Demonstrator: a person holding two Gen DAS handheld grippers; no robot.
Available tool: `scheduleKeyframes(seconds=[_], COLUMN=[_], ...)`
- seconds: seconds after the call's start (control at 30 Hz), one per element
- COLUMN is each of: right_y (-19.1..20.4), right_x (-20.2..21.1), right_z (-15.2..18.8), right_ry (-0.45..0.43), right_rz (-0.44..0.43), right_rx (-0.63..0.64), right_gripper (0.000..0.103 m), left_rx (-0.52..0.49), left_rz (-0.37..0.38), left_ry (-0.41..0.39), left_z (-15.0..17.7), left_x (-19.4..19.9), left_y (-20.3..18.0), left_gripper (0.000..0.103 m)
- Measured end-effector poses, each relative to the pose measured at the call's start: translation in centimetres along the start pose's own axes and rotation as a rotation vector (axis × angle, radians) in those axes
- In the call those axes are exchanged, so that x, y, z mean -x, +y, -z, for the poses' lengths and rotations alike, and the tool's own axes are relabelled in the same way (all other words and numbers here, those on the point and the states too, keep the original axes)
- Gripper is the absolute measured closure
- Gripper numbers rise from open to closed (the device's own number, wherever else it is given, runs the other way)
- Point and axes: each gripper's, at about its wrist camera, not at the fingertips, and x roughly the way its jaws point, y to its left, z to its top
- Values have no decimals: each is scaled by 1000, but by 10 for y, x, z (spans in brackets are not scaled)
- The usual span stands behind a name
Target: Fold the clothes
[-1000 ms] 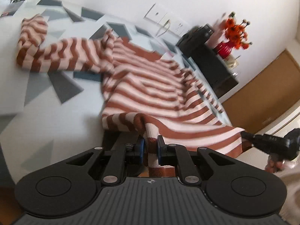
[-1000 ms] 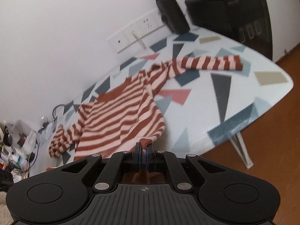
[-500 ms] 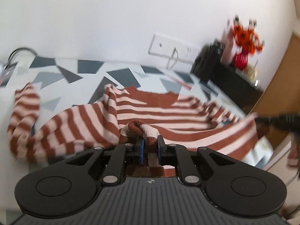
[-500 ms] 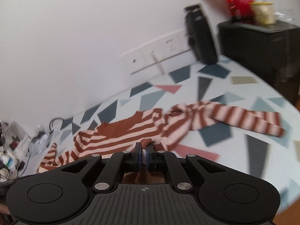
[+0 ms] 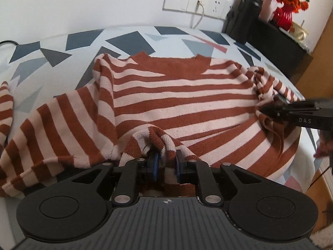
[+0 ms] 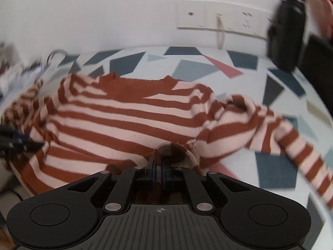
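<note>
Now, from the left wrist, the left gripper (image 5: 165,163) pinches the hem of the striped sweater (image 5: 179,102), folded up over its body on the patterned ironing board (image 5: 129,39). From the right wrist, the right gripper (image 6: 159,171) is pressed together on the hem too; next, both likely lay it near the collar. White wall, sockets (image 6: 220,16) behind.

The rust-and-pink striped knit sweater (image 5: 179,95) is spread on the geometric-patterned ironing board (image 5: 133,39), white wall sockets (image 5: 195,4) behind it.

Bare patterned tabletop (image 5: 129,39) behind the sweater (image 5: 177,95); black case (image 5: 243,14) and wall cable (image 5: 197,14) along the far edge.
</note>
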Motion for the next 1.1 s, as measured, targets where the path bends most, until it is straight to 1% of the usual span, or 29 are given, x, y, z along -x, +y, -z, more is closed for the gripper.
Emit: scheduleKeyframes(seconds=[0.07, 0.1, 0.23, 0.3, 0.43, 0.53, 0.67, 0.8, 0.83, 0.87, 0.9, 0.93, 0.97, 1.03, 1.07, 1.1], right_y=[-4, -9, -26, -28, -21, -16, -9, -11, -10, -10, -7, -4, -1, 6, 8, 10], right_x=[-1, -3, -6, -6, -7, -9, -13, -15, -15, -16, -17, -17, -17, -15, -12, -9], right_z=[-4, -4, -8, -11, -12, -15, -19, -18, -18, -18, -18, -18, -18, -17, -17, -17], right_ry=[8, 8, 12, 27, 39, 45, 49, 40, 36, 32, 30, 27, 24, 26, 26, 26], right_rz=[5, -3, -23, -12, 27, 65, 135, 168, 177, 187, 202, 222, 243, 283, 277, 269], right_rx=[15, -5, -86, -95, -61, -35, 20, -12, -24, -36, -47, -47, -46, -29, -32, -35], right_gripper=[99, 99, 99, 99, 99, 99, 99, 98, 97, 96, 95, 91, 86, 75, 69, 44], left_rx=[54, 63, 88, 81, 94, 109, 87, 48, 47, 48, 49, 44, 21, -38, -56, -73], left_rz=[23, 28, 31, 28, 41, 65, 83, 63, 68, 75, 82, 105, 126, 127, 126, 124], left_ry=[6, 6, -4, -13, -36, -33, -26, -58, -57, -55, -53, -47, -45, -63, -70, -78], left_z=[-2, -2, -3, -1, 2, -1, -7, -3, -3, -3, -3, -3, -3, 0, 0, 1], left_x=[-3, -4, -7, -8, -7, -9, -17, -19, -18, -17, -16, -14, -10, -1, 3, 7], left_y=[2, 2, -5, -8, -6, -4, -13, -28, -27, -26, -25, -22, -20, -21, -22, -22], left_gripper=[87, 87, 87, 87, 87, 87, 87, 86, 85, 83, 78, 69, 65, 51, 48, 42])
